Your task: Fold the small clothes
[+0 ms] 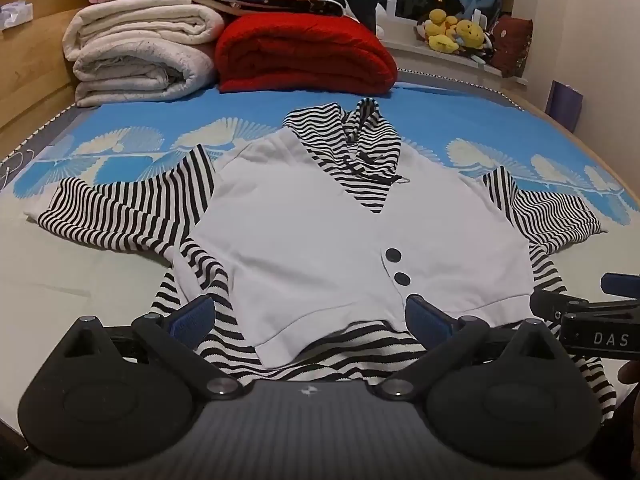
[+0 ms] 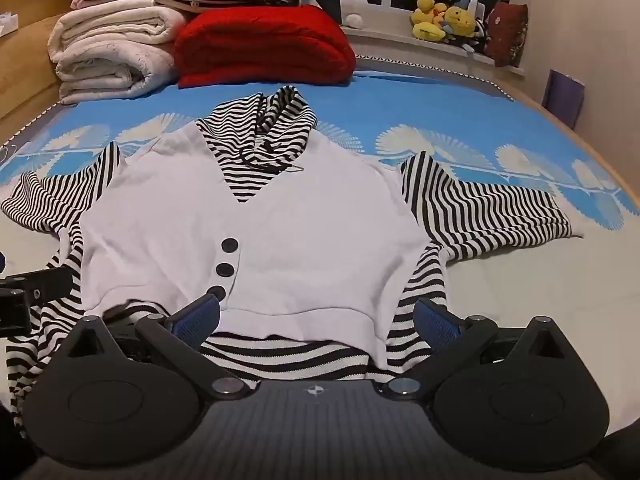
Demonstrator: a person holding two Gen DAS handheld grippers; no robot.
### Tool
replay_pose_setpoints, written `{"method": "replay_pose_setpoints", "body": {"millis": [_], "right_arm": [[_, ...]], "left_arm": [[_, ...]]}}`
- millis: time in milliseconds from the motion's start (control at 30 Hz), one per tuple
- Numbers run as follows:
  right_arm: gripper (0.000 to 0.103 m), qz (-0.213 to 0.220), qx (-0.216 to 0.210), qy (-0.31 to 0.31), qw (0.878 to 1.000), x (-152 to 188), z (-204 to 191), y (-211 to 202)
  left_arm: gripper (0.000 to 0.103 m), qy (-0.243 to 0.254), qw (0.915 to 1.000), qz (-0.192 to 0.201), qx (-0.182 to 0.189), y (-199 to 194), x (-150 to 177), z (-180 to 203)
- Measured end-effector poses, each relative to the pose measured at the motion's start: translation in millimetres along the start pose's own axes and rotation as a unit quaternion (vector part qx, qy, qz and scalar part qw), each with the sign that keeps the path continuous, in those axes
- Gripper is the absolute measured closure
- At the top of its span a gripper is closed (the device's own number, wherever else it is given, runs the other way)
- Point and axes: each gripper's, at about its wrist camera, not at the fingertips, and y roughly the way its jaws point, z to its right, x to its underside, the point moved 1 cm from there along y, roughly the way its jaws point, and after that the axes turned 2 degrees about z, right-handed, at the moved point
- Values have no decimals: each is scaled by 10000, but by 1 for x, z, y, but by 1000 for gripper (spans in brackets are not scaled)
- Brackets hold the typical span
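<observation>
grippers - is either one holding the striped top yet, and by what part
Nothing is held. The left gripper and right gripper are both open, fingers spread over the bottom hem of the striped top, which lies flat on the bed.

The little hooded top [image 1: 320, 232] was plain white up front with black buttons and black-and-white striped sleeves and hood, lying on a sky-blue bedspread [image 1: 420, 120] with pale fan motifs, near a bright red folded blanket [image 1: 304, 56].
</observation>
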Motion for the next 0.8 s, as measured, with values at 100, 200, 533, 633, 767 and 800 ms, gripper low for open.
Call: {"method": "replay_pose_setpoints", "body": {"millis": [100, 200, 533, 633, 767, 800], "right_arm": [[2, -12, 23, -7, 10000, -2, -1, 0], [3, 12, 23, 6, 10000, -2, -1, 1], [7, 49, -20, 99, 9999, -2, 4, -5], [7, 129, -63, 208, 9997, -2, 7, -7], [7, 285, -144, 264, 9991, -2, 6, -9], [7, 346, -183, 285, 9988, -2, 5, -10]], "left_arm": [[1, -8, 10000, -4, 21, 0, -1, 0], [1, 31, 10000, 4, 39, 0, 0, 3], [1, 106, 9999, -24, 38, 2, 3, 9], [1, 109, 9999, -19, 70, 1, 3, 11], [1, 149, 9998, -5, 88, 1, 4, 12], [1, 137, 9999, -11, 89, 1, 3, 11]]}}
